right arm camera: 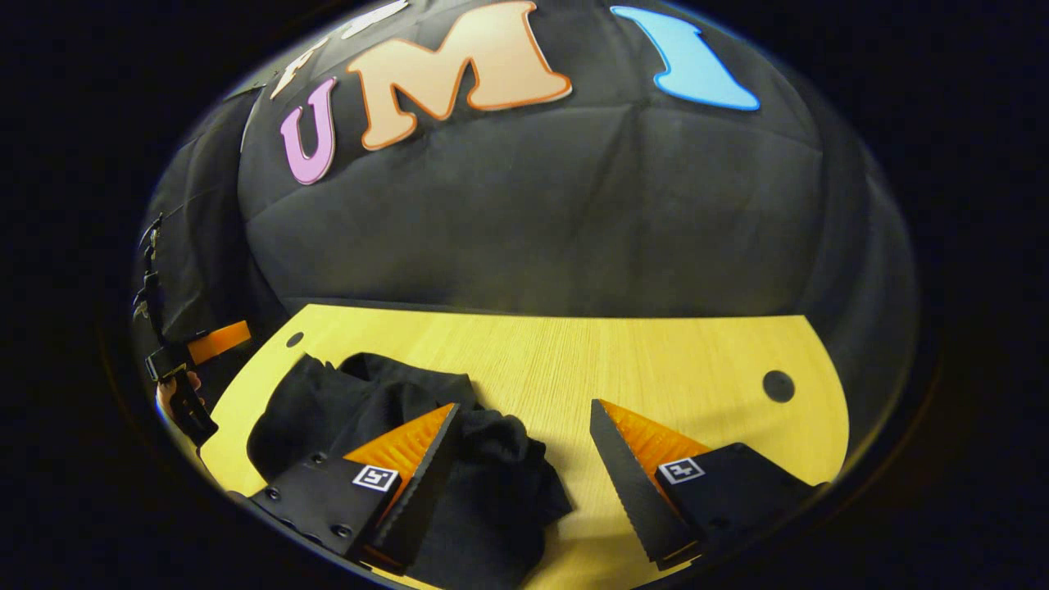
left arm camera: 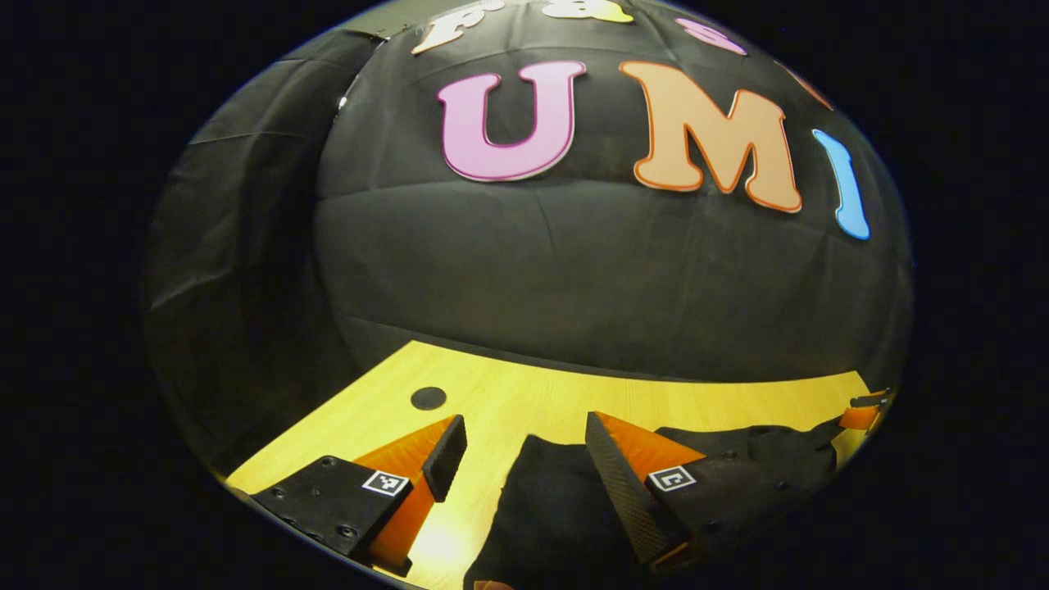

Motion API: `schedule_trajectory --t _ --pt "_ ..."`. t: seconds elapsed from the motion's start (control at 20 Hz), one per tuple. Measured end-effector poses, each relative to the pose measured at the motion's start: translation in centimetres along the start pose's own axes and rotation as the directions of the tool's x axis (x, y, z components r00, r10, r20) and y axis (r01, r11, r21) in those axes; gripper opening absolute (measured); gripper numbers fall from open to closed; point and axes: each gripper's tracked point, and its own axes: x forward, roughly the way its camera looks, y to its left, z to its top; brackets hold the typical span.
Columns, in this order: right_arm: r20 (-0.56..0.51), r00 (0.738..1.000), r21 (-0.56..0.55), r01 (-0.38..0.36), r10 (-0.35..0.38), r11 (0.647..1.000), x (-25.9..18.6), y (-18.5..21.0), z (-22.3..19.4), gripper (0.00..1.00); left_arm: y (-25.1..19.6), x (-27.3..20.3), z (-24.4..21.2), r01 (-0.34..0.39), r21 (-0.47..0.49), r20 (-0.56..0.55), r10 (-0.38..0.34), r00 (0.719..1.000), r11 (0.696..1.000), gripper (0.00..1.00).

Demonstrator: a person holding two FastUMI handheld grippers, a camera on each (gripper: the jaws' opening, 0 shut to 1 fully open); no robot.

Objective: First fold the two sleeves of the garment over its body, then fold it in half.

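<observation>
Clearly the dark garment (right arm camera: pixel 426 442) lies bunched on the table (right arm camera: pixel 574 360), under both grippers. Left gripper (left arm camera: pixel 524 459) and right gripper (right arm camera: pixel 524 451) gape wide, holding nothing (sleeves indistinguishable); a blind pinch risks grabbing several layers.

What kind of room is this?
Probably a recording booth, not a home: black cloth walls, one bare wooden table and a dark garment bunched on it.
</observation>
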Motion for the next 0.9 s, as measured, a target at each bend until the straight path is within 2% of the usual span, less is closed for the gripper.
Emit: schedule_trajectory --t 0.05,0.15,0.2,0.25,0.35,0.4,0.55,0.6,0.65,0.7,0.8,0.9 --pt "0.033 0.999 -0.006 0.002 -0.001 1.000 -1.5 0.2 0.9 0.95 0.6 -1.4 1.7 -0.002 -0.005 0.033 0.002 0.999 1.000 0.90" --pt "0.105 0.994 -0.020 0.017 -0.014 1.000 -5.4 0.8 2.6 0.99 1.3 -4.6 5.3 0.009 -0.022 0.116 -0.006 0.993 1.000 0.90" --pt "0.137 0.990 -0.024 0.024 -0.021 0.999 -7.4 1.2 3.2 0.95 1.7 -6.3 6.9 0.019 -0.035 0.157 -0.013 0.988 0.999 0.90" --pt "0.167 0.986 -0.026 0.031 -0.026 0.999 -9.5 1.8 3.6 0.99 1.9 -8.3 8.3 0.038 -0.048 0.189 -0.028 0.982 0.998 0.90" --pt "0.229 0.973 -0.028 0.038 -0.030 0.999 -14.4 3.2 3.8 0.99 2.6 -12.8 10.0 0.074 -0.055 0.233 -0.060 0.971 0.996 0.94" --pt "0.267 0.963 -0.031 0.042 -0.033 0.999 -17.1 4.1 3.6 0.99 3.2 -14.6 10.7 0.086 -0.044 0.256 -0.072 0.964 0.995 0.92" --pt "0.386 0.922 -0.046 0.034 -0.014 0.998 -26.4 6.8 1.0 0.98 5.1 -21.9 12.1 0.108 0.024 0.310 -0.110 0.944 0.994 0.93" --pt "0.422 0.907 -0.043 0.018 0.002 0.999 -28.9 8.2 0.1 0.99 5.8 -24.4 11.6 0.116 0.049 0.316 -0.126 0.940 0.992 0.93" --pt "0.444 0.896 -0.028 -0.004 0.016 1.000 -31.2 9.7 -1.1 0.94 6.2 -27.0 11.4 0.118 0.065 0.319 -0.133 0.938 0.991 0.93" --pt "0.464 0.886 -0.010 -0.029 0.030 1.000 -33.2 11.2 -2.5 0.97 6.5 -29.1 11.2 0.123 0.069 0.330 -0.140 0.934 0.990 0.92" --pt "0.485 0.874 0.010 -0.048 0.037 0.999 -36.8 13.3 -5.0 0.97 6.5 -33.4 10.6 0.143 0.066 0.356 -0.157 0.921 0.988 0.92" --pt "0.464 0.885 0.002 -0.045 0.038 0.999 -38.7 14.6 -7.7 0.97 6.7 -36.8 8.1 0.145 0.065 0.346 -0.158 0.925 0.987 0.93"
